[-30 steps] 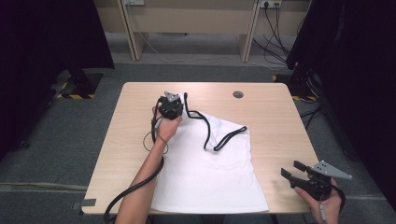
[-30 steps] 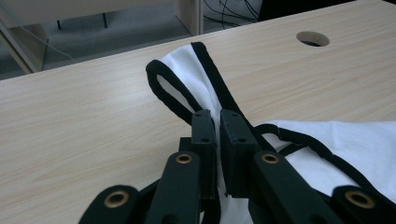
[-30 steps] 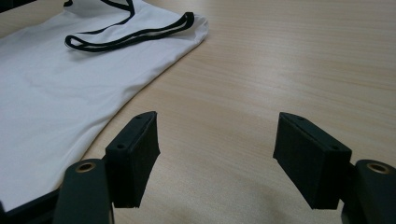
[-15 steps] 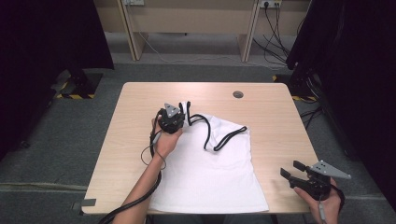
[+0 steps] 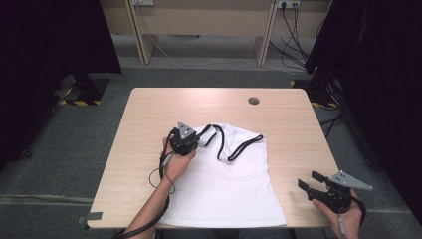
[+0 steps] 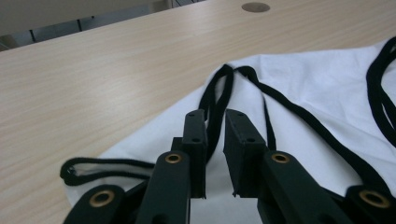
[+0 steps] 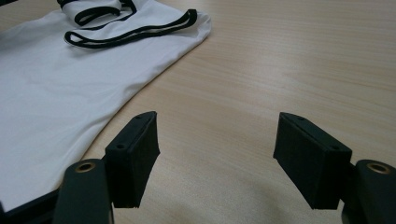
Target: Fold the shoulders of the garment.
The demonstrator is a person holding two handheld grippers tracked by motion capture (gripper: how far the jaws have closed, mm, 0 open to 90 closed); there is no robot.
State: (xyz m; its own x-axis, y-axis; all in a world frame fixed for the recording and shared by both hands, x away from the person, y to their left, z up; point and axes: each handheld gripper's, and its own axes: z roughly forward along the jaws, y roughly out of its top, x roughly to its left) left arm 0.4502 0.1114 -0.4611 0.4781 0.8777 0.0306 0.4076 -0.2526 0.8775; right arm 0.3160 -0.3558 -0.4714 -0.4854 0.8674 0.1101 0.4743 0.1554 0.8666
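The white sleeveless cotton top with black trim point(image 5: 226, 184) is lying flat on the pale wooden worktop point(image 5: 288, 119), hem toward your edge, its black-edged straps point(image 5: 239, 144) curled up at the far end. Your left tongs point(image 6: 215, 122) sit low over the top's left shoulder, right where one black strap point(image 6: 219, 98) runs up between the pads. The pads have just been easing apart: there's a narrow gap now, the strap lying loose in it and nothing pressing on it. From above your left hand point(image 5: 175, 164) rests on the fabric near that corner. Your right tongs point(image 7: 217, 140) are spread wide with nothing between them, hovering over bare wood at the near right corner, well apart from the top's side edge. A small dark round grommet point(image 5: 254, 100) sits in the worktop beyond the garment
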